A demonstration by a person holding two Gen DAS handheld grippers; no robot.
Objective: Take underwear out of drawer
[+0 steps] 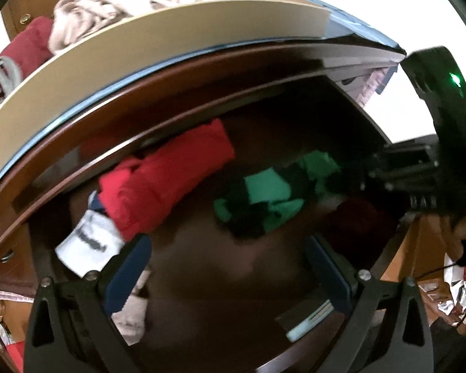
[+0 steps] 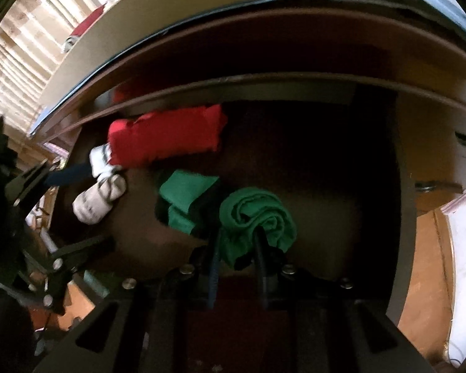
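Inside the open dark wooden drawer (image 2: 397, 168), the right gripper (image 2: 237, 248) is clamped on a bunched green underwear (image 2: 258, 214). A second green-and-black pair (image 2: 183, 199) lies just beside it, one red pair (image 1: 167, 180) and one white roll (image 1: 88, 245) farther left. The left gripper (image 1: 230, 267) hangs wide apart, holding nothing.

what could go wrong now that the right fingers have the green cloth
The right gripper pinches only a bunched edge of the green cloth, so it may slip free on the lift. The cloth lies against a second green and black piece, which could drag along with it. The open left gripper hovers low in the drawer beside the red garment and white sock and might snag them.
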